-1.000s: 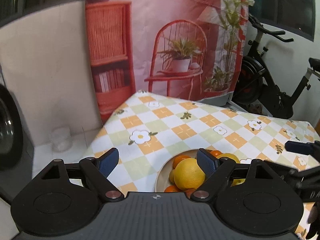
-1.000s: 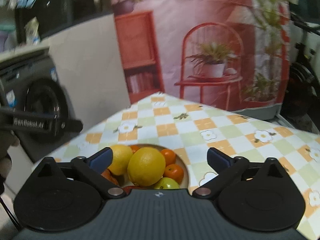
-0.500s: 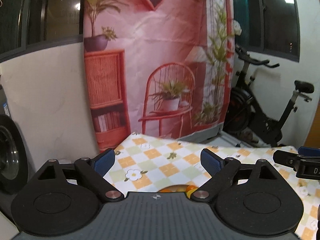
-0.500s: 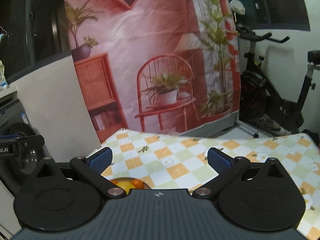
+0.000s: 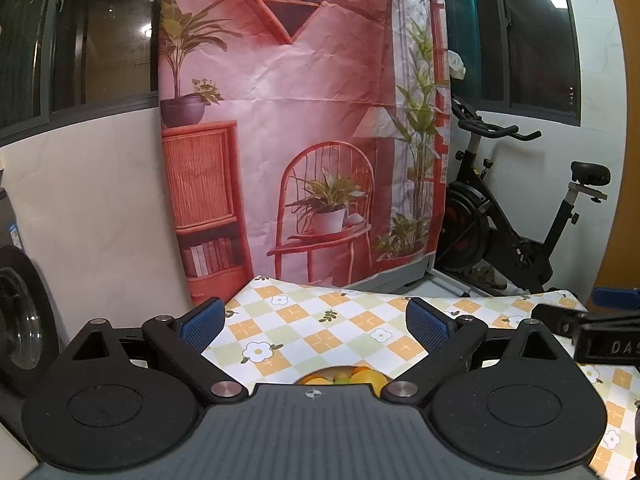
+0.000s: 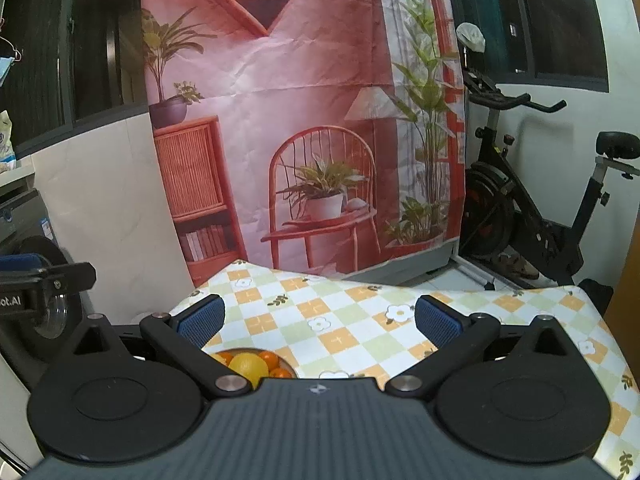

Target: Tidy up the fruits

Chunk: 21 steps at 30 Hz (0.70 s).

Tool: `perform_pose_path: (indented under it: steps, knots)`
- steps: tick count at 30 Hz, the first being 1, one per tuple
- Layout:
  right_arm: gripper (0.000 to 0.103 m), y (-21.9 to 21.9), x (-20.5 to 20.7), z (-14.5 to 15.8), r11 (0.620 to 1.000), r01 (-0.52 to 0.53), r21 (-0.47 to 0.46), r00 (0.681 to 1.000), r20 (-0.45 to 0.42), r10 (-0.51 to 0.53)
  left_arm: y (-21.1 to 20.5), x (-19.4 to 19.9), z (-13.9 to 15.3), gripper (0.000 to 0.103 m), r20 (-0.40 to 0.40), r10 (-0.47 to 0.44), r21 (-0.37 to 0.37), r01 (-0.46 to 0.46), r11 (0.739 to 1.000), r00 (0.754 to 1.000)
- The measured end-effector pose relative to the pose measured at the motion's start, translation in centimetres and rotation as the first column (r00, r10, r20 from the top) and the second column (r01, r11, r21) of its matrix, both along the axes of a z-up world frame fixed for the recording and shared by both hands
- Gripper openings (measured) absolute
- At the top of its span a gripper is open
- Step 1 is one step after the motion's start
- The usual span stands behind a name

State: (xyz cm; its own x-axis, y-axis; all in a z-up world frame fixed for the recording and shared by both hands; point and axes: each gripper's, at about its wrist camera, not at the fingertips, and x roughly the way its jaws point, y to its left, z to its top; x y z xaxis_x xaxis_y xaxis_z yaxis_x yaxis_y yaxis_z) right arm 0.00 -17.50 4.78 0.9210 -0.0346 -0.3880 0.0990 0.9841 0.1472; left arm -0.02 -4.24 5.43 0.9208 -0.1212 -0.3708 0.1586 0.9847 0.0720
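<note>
Both claws have been lifted and pulled back compared with a second ago, so the bowl of fruit is now only glimpsed at the bottom edge of each view instead of filling the middle. The left claw is spread wide with nothing between its blue pads; its jaws have just been opening further. The right claw is also released and empty. The fruit is all seen piled in the bowl on the checked counter, so the sorting looks pretty much wrapped up. For writing, "DAS" can be read at the right edge of the left view, and "ot.AI" at the left edge of the right view.
</note>
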Motion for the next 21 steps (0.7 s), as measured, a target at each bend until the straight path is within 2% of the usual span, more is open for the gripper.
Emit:
perform_pose_path:
  steps: [21]
  knots:
    - [0.103, -0.2, -1.1, -0.6, 1.0, 0.021, -0.006, 1.0, -0.023, -0.021, -0.4, 0.8, -0.1, 0.1, -0.003, -0.033, 0.008, 0.033, 0.999, 0.999]
